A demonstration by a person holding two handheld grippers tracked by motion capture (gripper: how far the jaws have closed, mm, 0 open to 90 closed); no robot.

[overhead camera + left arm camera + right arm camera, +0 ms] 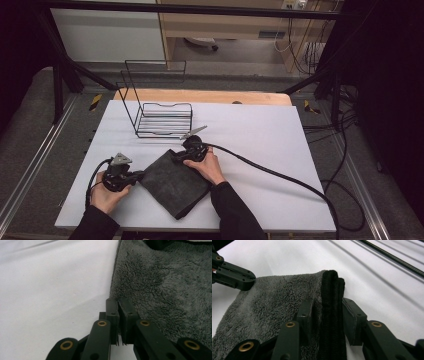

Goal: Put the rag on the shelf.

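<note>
Spreading across the middle of things is the white table (260,150), and on its near half lies a dark grey towel (172,182), folded flat and turned like a diamond. That towel is our landmark. Beyond the towel's far corner stands a black wire rack (160,117), well apart from the cloth. A black cable (280,175) trails off the towel's far right side toward the table edge.

At the towel's left corner sits the left gripper (136,176), held in the person's left hand (106,195); in the left gripper view its jaws are pressed together right at the towel's edge (117,302), with a sliver of pile between them. At the towel's far corner, the right gripper (325,312) is pinching the thick folded hem, jaws either side of the dark seam, right hand (209,167) resting on the cloth.
</note>
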